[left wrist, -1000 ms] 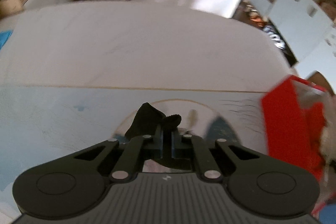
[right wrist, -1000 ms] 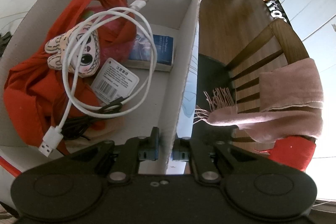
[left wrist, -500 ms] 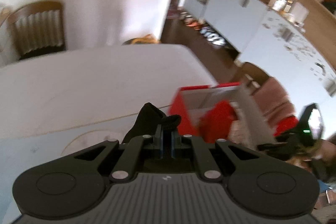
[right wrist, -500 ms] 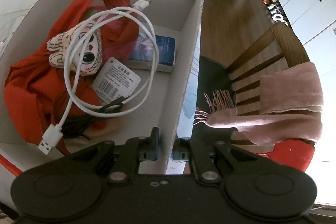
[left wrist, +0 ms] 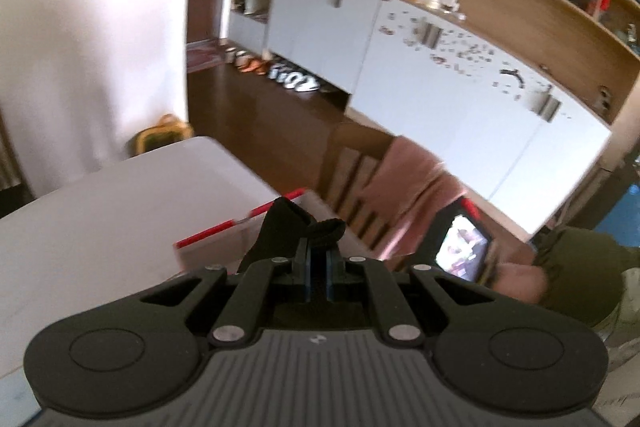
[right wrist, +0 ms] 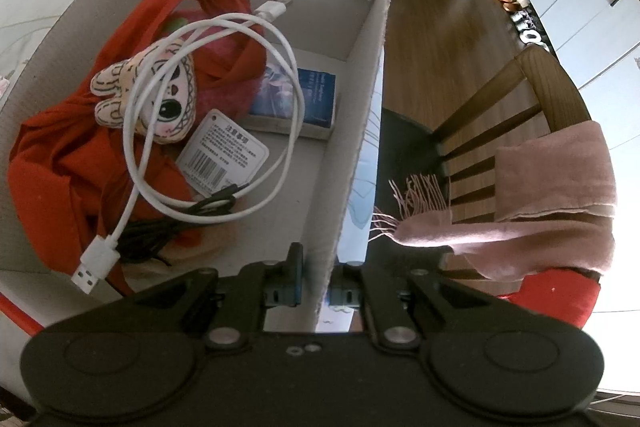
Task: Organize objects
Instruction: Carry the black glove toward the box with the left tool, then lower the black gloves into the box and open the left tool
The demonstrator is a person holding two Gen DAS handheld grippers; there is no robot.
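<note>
Black cloth [left wrist: 292,227], maybe a sock, is pinched in the narrow jaws of the left gripper [left wrist: 319,259], held above the surface [left wrist: 100,223] near the red-rimmed box [right wrist: 352,147]. The right gripper [right wrist: 318,291] clamps the box's side wall. I'd worry the limp cloth could catch on the rim and drape outside if released short of the opening. Only the right wrist view shows the contents: white cable [right wrist: 208,99], plush doll [right wrist: 160,91], red fabric [right wrist: 72,163]. The left view shows the cloth.

Daylit, motion-blurred (fisheye-warped edges)
</note>
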